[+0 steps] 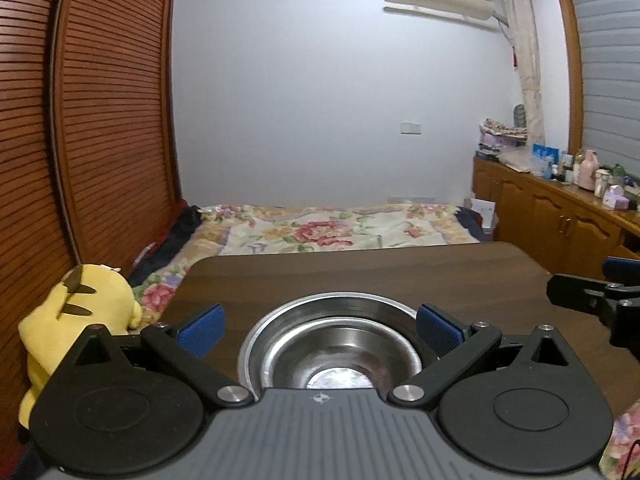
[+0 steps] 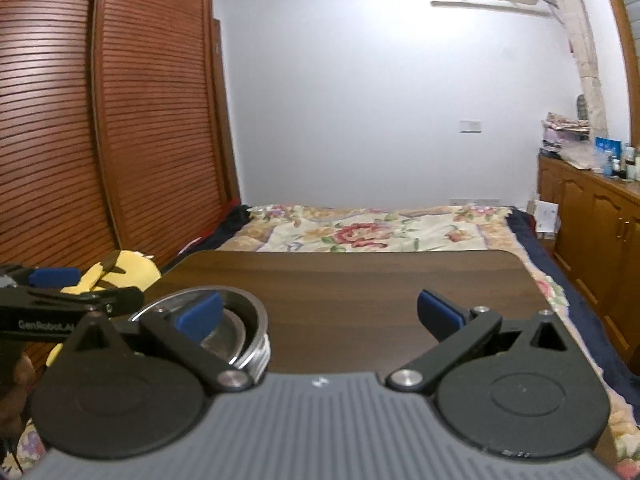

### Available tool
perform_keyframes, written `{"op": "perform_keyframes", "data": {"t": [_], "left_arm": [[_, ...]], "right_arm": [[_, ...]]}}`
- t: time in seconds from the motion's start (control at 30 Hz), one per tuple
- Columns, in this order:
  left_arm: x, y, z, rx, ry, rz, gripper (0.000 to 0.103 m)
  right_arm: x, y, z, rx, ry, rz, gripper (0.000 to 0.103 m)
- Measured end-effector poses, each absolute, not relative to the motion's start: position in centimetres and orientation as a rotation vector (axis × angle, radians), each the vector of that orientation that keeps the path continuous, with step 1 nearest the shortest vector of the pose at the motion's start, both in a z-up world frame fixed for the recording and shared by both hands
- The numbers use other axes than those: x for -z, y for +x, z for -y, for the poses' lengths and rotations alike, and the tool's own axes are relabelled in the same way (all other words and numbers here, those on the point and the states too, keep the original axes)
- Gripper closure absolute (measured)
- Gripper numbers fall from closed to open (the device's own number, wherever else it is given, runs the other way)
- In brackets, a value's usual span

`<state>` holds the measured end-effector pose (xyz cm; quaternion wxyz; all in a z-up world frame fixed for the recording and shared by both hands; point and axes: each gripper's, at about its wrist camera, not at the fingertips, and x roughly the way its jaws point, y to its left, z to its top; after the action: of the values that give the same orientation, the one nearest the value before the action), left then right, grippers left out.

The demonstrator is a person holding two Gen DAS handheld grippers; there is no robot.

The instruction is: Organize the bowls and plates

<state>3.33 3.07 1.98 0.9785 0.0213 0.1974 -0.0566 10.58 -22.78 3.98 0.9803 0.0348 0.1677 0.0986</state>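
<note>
A stack of steel bowls (image 1: 332,344) sits on the dark wooden table (image 1: 360,276), near its front edge. My left gripper (image 1: 320,330) is open, its blue pads either side of the bowl rim without touching it. In the right wrist view the bowls (image 2: 240,332) sit at the lower left, and a side wall of stacked rims shows. My right gripper (image 2: 320,318) is open and empty over the bare table (image 2: 360,280), to the right of the bowls. The left gripper's fingers (image 2: 56,276) show at the far left there.
A bed with a floral quilt (image 1: 320,228) lies behind the table. A yellow plush toy (image 1: 76,312) sits left of the table by the slatted wardrobe (image 1: 100,120). A wooden cabinet (image 1: 560,216) with bottles runs along the right wall.
</note>
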Motion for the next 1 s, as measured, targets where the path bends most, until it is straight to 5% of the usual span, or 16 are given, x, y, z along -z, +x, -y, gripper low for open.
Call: {"op": "perform_keyframes", "data": {"t": [1.0], "left_arm": [[1.4,0.0,-1.2,0.090,0.074,-0.443,0.000]], "right_arm": [[-1.3,7.3,23.8,-0.120,0.049,-0.356,0.000]]}}
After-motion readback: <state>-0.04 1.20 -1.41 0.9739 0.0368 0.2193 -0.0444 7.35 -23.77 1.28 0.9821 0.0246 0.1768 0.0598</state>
